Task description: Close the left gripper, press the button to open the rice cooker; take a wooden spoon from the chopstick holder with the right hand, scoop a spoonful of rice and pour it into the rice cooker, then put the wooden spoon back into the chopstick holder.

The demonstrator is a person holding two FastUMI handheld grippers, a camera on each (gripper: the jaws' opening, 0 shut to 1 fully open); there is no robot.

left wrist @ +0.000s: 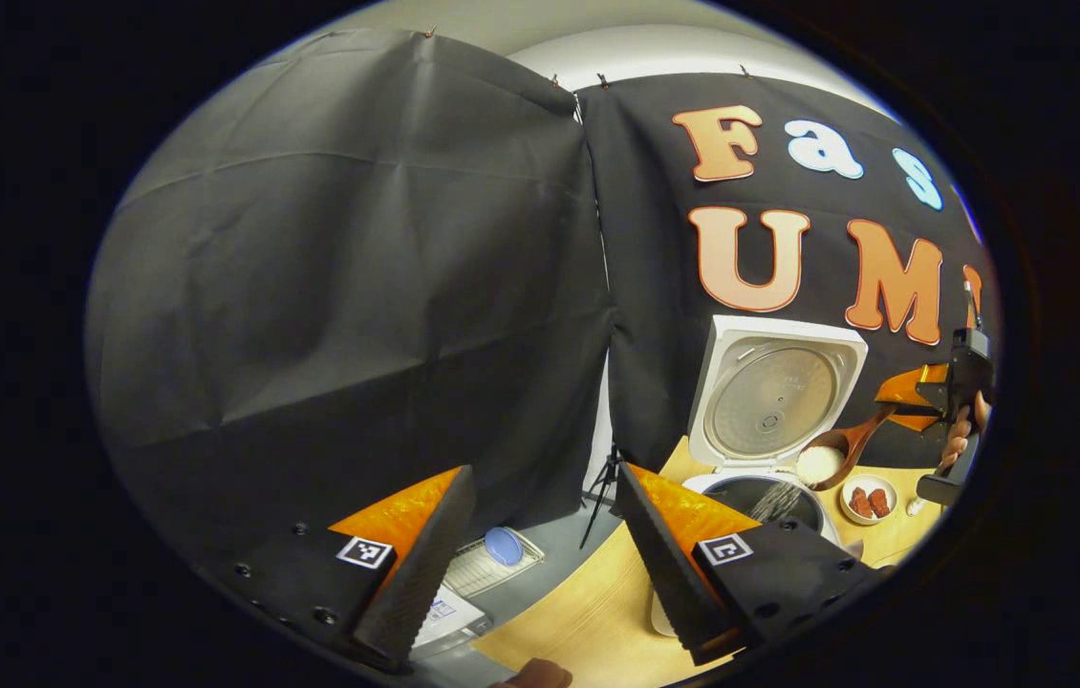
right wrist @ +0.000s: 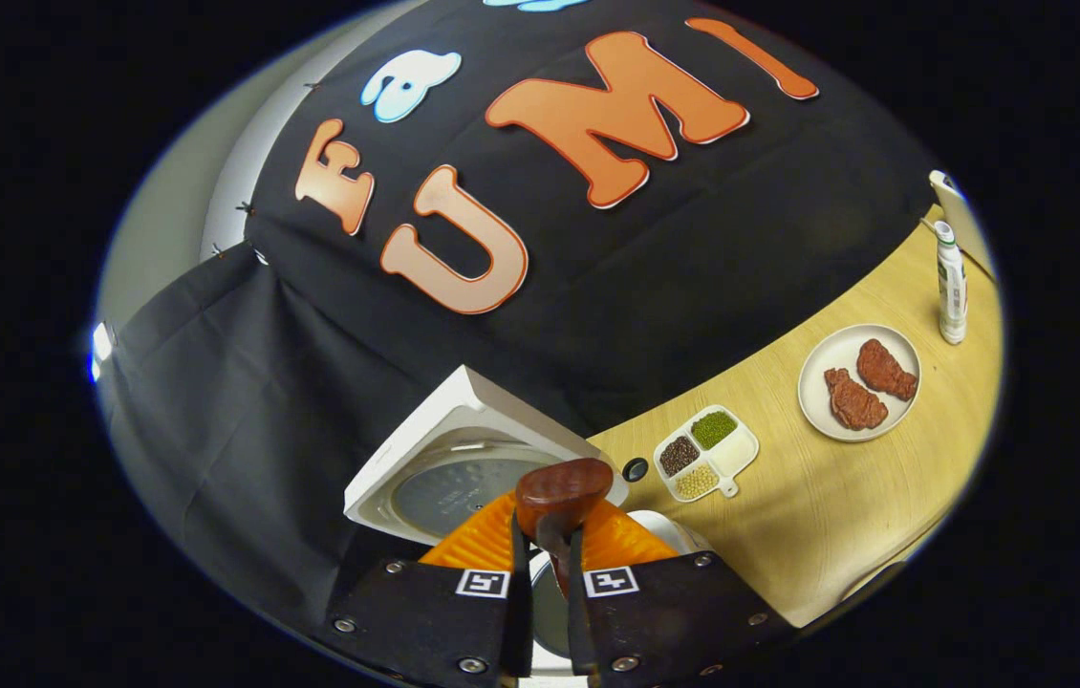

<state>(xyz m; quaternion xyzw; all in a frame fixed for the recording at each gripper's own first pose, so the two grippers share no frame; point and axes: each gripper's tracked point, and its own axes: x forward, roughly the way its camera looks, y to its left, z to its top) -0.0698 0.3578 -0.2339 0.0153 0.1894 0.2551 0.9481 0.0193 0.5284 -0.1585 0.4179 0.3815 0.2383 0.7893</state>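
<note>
The rice cooker point(left wrist: 769, 420) stands open below the right gripper point(right wrist: 548, 540), which is clamped on the rice-laden wooden spoon point(left wrist: 836, 457); the left gripper point(left wrist: 540, 535) idles, fingers apart. Pouring and returning the spoon remain.

I am looking along my left gripper point(left wrist: 540, 564) in the left gripper view: each of its two fingers is showing a ridged, wedge-shaped face, and each is sitting on a black plate that is carrying round screws and a small square black-and-white marker. Farther off in that view, my right gripper point(left wrist: 922, 397) is appearing as a dark, boxy body with a thin rod sticking up from its top, and the fingers of a hand point(left wrist: 961, 435) are wrapping its handle. In the right gripper view, the right gripper point(right wrist: 548, 545) is showing the same black plates, silver screw heads along the lower edge, and one square marker on each side.
</note>
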